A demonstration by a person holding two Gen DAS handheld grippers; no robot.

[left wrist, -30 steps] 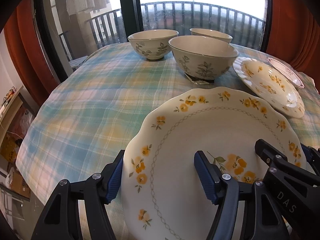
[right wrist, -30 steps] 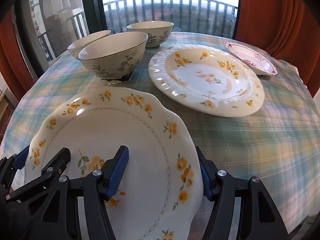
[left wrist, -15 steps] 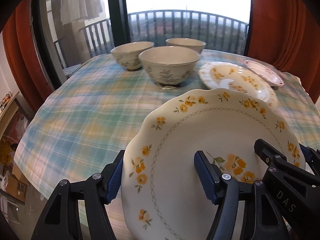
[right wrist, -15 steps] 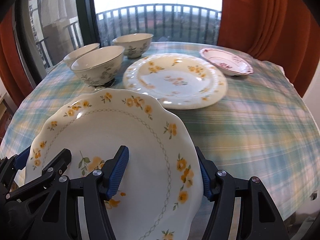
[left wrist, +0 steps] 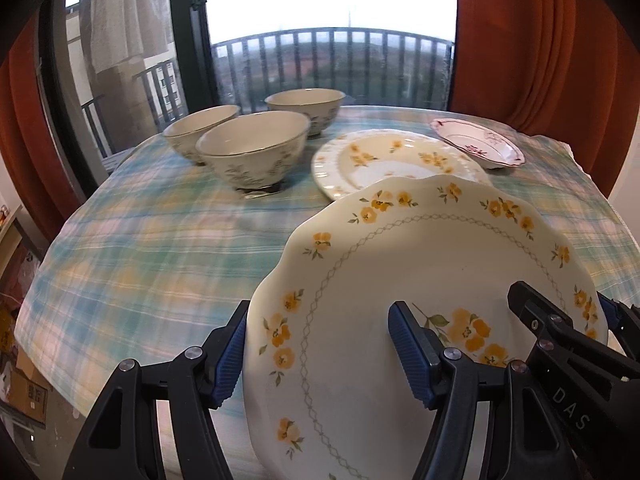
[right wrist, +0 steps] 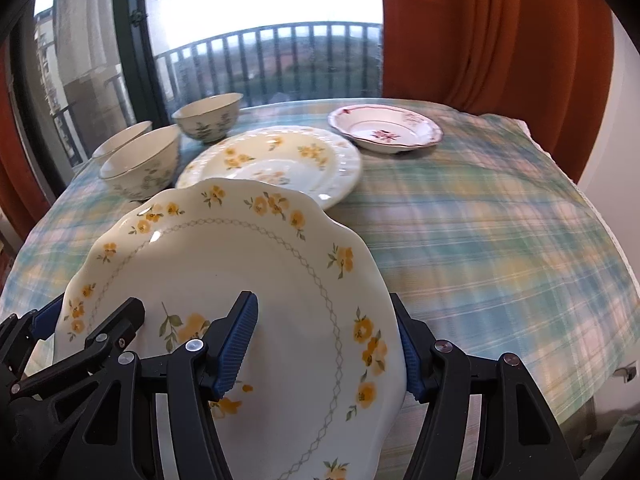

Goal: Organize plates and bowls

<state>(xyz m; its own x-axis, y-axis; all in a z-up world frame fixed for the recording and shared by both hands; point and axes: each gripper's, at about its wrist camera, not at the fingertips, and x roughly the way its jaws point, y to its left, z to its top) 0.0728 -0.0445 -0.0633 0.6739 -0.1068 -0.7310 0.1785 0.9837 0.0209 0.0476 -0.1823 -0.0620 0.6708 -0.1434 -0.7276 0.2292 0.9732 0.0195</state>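
Observation:
A scalloped cream plate with yellow flowers (left wrist: 420,260) (right wrist: 240,260) hangs tilted above the near part of the table, held from both sides. My left gripper (left wrist: 318,316) is shut on its left rim, one blue pad on top and one under the edge. My right gripper (right wrist: 322,302) is shut on the right rim in the same way. Each wrist view also shows the other gripper's black fingers (left wrist: 560,340) (right wrist: 100,332) on the plate. Beyond it lie a ribbed yellow-flowered plate (left wrist: 360,168) (right wrist: 280,160), a small red-patterned dish (left wrist: 476,144) (right wrist: 384,130) and three leaf-patterned bowls (left wrist: 252,152) (right wrist: 140,164).
A round table under a blue-green checked cloth (left wrist: 160,248) (right wrist: 480,240) carries everything. The bowls stand at the far left near a balcony window (left wrist: 332,60). Orange curtains (right wrist: 480,40) hang at both sides. Cardboard boxes (left wrist: 24,392) sit on the floor at the left.
Both grippers have carried the scalloped plate back from the bowls and to the right. The dishes look smaller and farther now, and more of the table's right side shows. The grip has not changed.

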